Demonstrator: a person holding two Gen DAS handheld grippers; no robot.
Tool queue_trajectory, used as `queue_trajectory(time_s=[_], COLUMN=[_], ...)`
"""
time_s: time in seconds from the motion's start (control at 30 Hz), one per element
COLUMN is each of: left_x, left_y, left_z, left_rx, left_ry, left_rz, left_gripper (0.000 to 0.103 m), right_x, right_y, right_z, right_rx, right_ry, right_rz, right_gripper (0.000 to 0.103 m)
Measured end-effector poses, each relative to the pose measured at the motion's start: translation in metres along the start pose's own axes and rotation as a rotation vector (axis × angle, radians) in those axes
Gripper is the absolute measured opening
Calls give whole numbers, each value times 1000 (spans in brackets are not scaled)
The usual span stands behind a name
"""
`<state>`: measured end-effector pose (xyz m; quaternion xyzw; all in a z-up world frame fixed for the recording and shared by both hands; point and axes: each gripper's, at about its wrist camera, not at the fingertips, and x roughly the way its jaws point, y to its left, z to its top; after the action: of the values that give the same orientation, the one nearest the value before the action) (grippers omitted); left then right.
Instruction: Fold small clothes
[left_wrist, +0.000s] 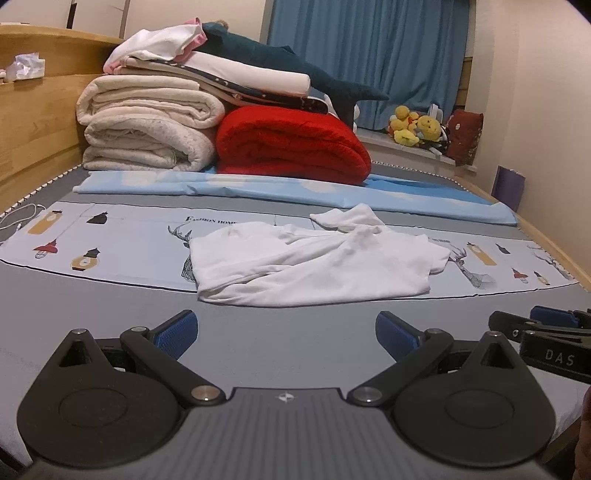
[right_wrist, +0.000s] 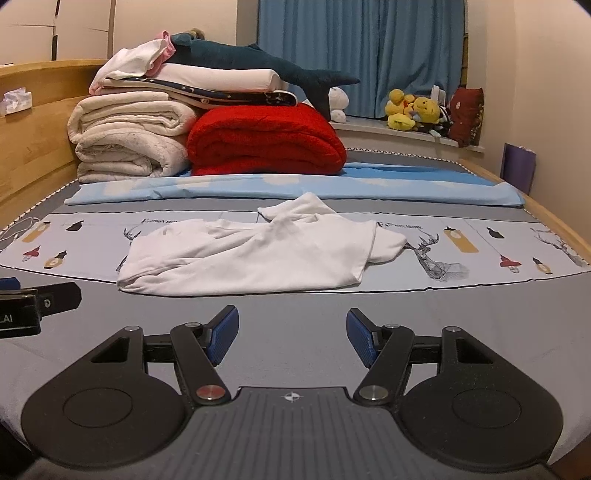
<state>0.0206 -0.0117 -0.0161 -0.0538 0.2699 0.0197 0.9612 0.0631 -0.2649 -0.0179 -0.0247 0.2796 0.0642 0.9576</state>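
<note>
White garment (left_wrist: 306, 262), small and rumpled, lies mid-bed on the printed cloth (left_wrist: 110, 251), its near hem overhanging that cloth's front edge onto the grey mattress (left_wrist: 280, 343); one sleeve is flipped up toward the far side, another sticks out at the right. Left gripper (left_wrist: 286, 334) & right gripper (right_wrist: 291, 334) both sit low near the bed's front edge, jaws spread wide, nothing held, short of the hem. Risk as I see it: fabric is already doubled over in places, so a pinch at the hem could catch 2 layers or snag the printed cloth underneath, dragging it w/ the garment. Thin jersey would likely slump and fold crooked if lifted by one corner only. Can't tell what kind of garment it is; neckline is lost in the wrinkles, and its far edge is hidden behind its own bunching.
</note>
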Motion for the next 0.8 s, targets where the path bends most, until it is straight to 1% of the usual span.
queue_trajectory(time_s=[0.3,0.8], left_x=[1,2], left_y=[2,2], left_z=[1,1], left_rx=[-11,-9], left_ry=[5,14], left_rz=[-1,2], left_gripper=[103,103], right_x=[-1,1], right_y=[7,8], right_z=[0,1], right_rx=[-20,-35], right_ry=[-3,0], right_rz=[20,29], right_gripper=[66,66])
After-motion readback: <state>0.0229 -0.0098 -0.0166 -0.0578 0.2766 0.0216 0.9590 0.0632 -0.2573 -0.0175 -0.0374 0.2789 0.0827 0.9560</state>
